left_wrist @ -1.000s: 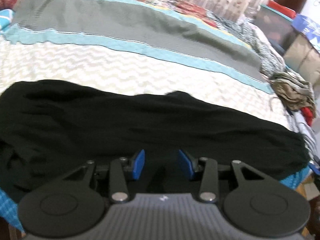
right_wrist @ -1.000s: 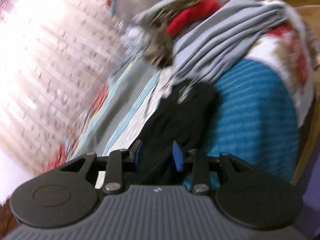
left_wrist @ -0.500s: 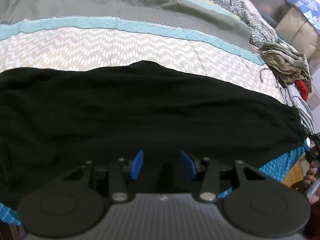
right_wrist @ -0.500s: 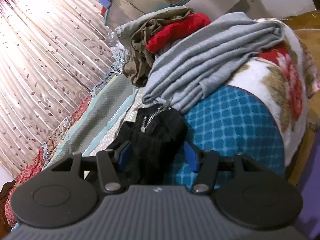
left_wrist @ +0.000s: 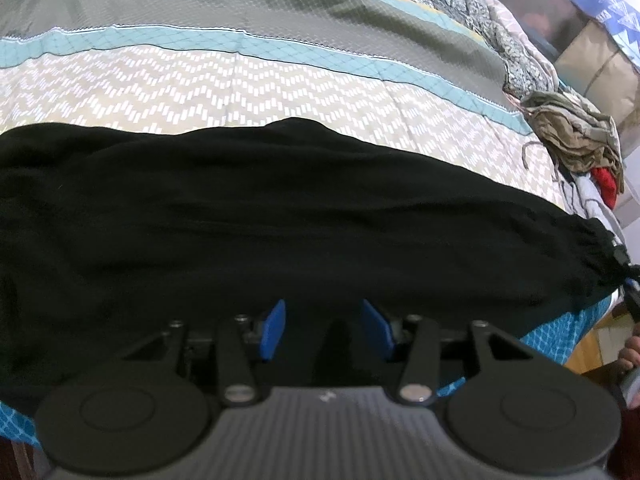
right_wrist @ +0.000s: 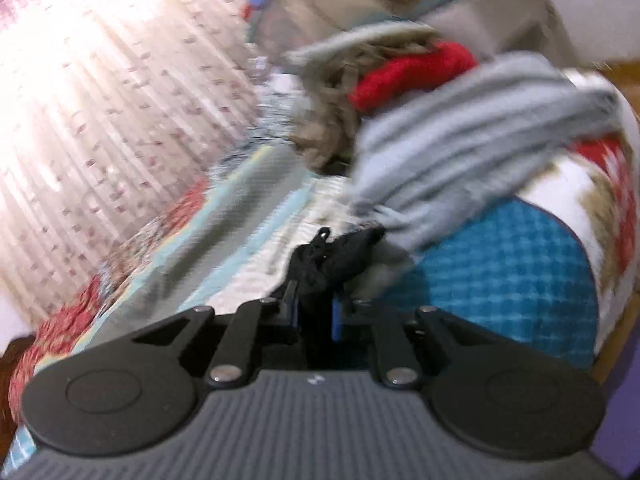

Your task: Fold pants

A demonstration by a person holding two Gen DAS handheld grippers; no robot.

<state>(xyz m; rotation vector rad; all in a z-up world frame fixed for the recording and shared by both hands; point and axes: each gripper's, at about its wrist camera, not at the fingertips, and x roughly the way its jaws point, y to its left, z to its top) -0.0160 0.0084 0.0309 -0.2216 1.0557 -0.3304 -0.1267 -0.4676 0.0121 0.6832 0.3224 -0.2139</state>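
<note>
The long black fabric pants (left_wrist: 280,216) lie stretched across the patterned quilted bed (left_wrist: 248,92). The left gripper (left_wrist: 324,330) hovers over their near edge, jaws apart and empty. The right gripper (right_wrist: 314,316) has just closed its jaws on the pants' gathered end (right_wrist: 332,256), beside folded grey clothing (right_wrist: 460,152).

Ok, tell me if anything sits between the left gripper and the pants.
Nothing visible does. The left gripper is open right over the near edge of the black pants, with only that cloth ahead of its fingers. The clothes pile lies far off to the side.
</note>
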